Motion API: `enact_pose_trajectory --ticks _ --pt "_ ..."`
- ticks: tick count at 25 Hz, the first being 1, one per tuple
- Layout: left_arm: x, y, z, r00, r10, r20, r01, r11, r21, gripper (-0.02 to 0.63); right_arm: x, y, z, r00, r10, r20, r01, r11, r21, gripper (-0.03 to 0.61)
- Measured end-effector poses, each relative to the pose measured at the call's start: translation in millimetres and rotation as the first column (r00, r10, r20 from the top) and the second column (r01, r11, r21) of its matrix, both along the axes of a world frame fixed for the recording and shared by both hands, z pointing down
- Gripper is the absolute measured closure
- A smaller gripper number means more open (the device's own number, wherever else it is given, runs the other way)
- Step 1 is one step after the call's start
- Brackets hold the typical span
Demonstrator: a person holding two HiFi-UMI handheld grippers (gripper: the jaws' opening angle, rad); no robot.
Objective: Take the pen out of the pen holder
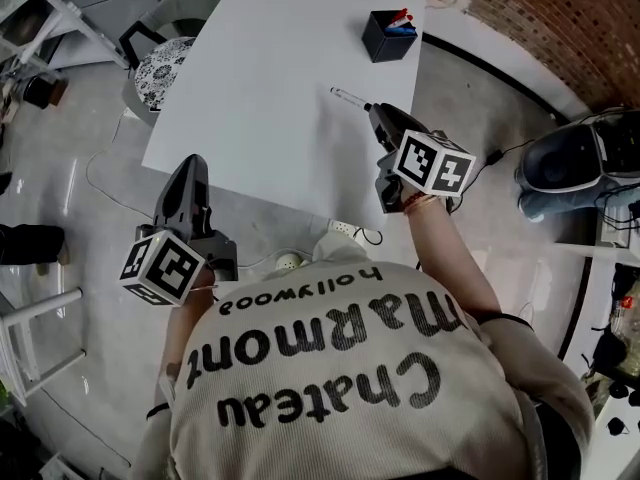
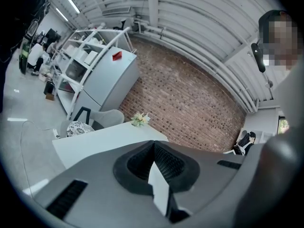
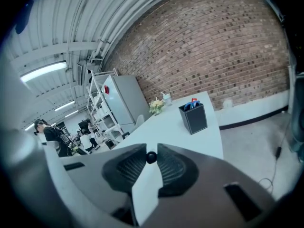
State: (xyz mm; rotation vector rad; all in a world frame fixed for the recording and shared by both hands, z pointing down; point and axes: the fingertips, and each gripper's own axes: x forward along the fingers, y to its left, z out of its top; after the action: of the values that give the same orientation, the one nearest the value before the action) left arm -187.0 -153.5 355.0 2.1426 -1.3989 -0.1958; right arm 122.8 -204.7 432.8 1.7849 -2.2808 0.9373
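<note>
The black square pen holder [image 1: 388,36] stands at the far end of the white table [image 1: 260,98], with red and blue pens still sticking out of it. My right gripper [image 1: 373,111] hovers over the table's right edge, shut on a slim pen [image 1: 348,97] that points out to the left. In the right gripper view the pen's dark round end [image 3: 151,157] sits pinched between the pads, and the holder [image 3: 194,118] is well ahead. My left gripper [image 1: 190,164] hangs off the table's near-left corner, shut with nothing in it [image 2: 154,146].
A chair with a patterned cushion [image 1: 160,66] sits at the table's left side. A white power strip and cables [image 1: 345,230] lie on the floor below the near edge. A dark bag [image 1: 565,168] rests at the right. A small flower bunch [image 3: 156,105] stands on the table's far end.
</note>
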Motion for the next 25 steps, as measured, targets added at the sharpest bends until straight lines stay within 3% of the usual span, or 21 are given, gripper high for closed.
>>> enact_pose_trajectory --ticks 11,25 --pt "-11 3 4 1.000 0.025 0.009 -0.025 1.000 -0.007 0.614 -89 19 0 0.985 -0.171 -0.012 0.171 0.985 -0.001 0.505" --pt "-27 8 18 0.992 0.074 0.099 -0.074 0.997 -0.005 0.614 -142 37 -26 0.978 -0.191 -0.082 0.197 0.977 0.077 0.506"
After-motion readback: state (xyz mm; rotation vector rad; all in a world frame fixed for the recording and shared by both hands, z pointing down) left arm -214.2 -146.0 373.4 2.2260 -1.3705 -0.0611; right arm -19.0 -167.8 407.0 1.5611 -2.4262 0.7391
